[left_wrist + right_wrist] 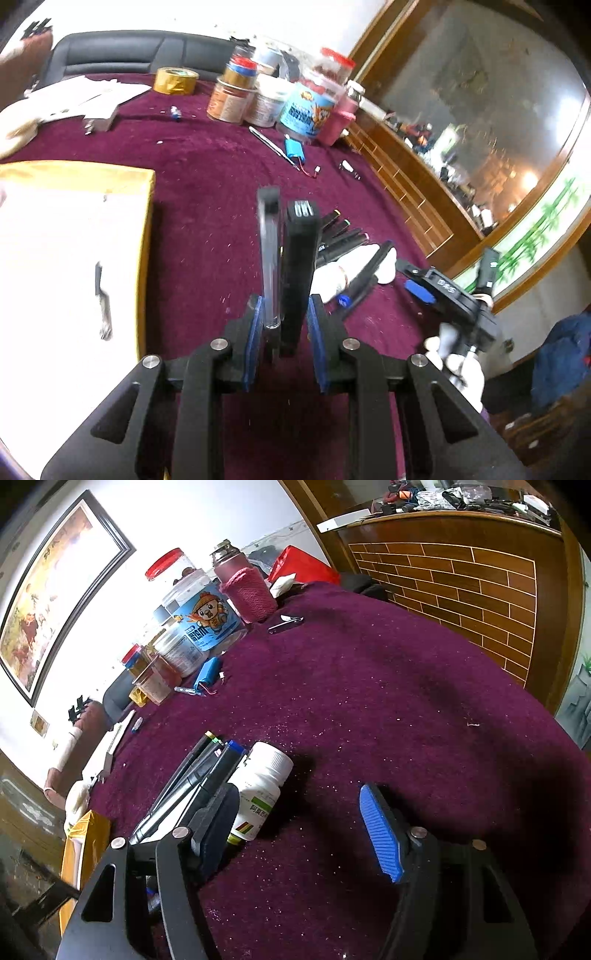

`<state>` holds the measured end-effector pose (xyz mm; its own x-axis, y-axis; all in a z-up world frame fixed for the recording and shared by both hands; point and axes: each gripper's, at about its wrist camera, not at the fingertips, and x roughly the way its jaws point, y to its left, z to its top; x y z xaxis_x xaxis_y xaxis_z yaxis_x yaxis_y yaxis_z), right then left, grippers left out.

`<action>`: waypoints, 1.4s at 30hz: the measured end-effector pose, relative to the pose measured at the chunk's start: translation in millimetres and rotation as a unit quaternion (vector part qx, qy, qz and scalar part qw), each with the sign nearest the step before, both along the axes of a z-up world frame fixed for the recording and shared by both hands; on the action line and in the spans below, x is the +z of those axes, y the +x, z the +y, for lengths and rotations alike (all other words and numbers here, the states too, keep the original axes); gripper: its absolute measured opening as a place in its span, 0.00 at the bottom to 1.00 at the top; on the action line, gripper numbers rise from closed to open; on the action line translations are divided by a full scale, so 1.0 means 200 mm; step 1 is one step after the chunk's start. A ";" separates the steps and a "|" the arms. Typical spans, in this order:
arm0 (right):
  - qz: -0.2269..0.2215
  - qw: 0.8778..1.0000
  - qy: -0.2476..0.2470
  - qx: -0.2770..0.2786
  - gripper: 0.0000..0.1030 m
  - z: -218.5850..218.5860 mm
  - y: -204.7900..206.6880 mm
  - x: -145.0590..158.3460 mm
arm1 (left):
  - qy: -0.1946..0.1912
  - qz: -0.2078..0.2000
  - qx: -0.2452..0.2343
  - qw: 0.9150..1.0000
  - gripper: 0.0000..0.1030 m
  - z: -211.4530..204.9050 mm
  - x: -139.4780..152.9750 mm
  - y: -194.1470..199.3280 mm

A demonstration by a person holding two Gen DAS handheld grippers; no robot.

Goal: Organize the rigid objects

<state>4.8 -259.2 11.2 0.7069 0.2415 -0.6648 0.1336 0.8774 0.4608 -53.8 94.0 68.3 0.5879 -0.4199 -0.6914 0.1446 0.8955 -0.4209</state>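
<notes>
Jaws on my left gripper (283, 326) pinch two upright items, a clear-bodied pen (269, 258) and a black marker (300, 266), above the maroon tablecloth (207, 206). My right gripper (295, 830) stands wide, holding nothing, its left finger just beside the white pill bottle (260, 788) lying next to the row of markers (192, 775). I judge I should lower the pair alongside that row, parallel, and release gently so nothing rolls. I can't tell how firmly either item sits in the pads. The gold-edged box (74, 258) is washed out, its contents unreadable.
</notes>
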 end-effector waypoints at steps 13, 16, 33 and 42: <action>0.001 1.000 -0.005 -0.004 0.62 0.00 -0.01 0.00 | -0.030 -0.030 0.003 0.999 0.16 0.08 0.06 -0.25; 0.001 1.000 -0.005 -0.004 0.62 0.00 -0.01 0.00 | -0.014 -0.014 -0.012 1.000 0.16 0.04 0.04 -0.24; -0.001 1.000 0.001 0.000 0.64 -0.01 -0.01 0.00 | 0.205 0.035 -0.057 0.976 0.13 -0.19 -0.26 -0.30; 0.000 1.000 -0.002 0.000 0.65 -0.01 -0.01 -0.01 | 0.134 0.017 -0.038 0.990 0.07 -0.10 -0.24 -0.31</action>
<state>2.6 -260.7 10.2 0.7074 0.2381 -0.6655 0.1340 0.8793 0.4571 -115.2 73.4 19.9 0.5364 -0.2602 -0.8028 0.2061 0.9629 -0.1744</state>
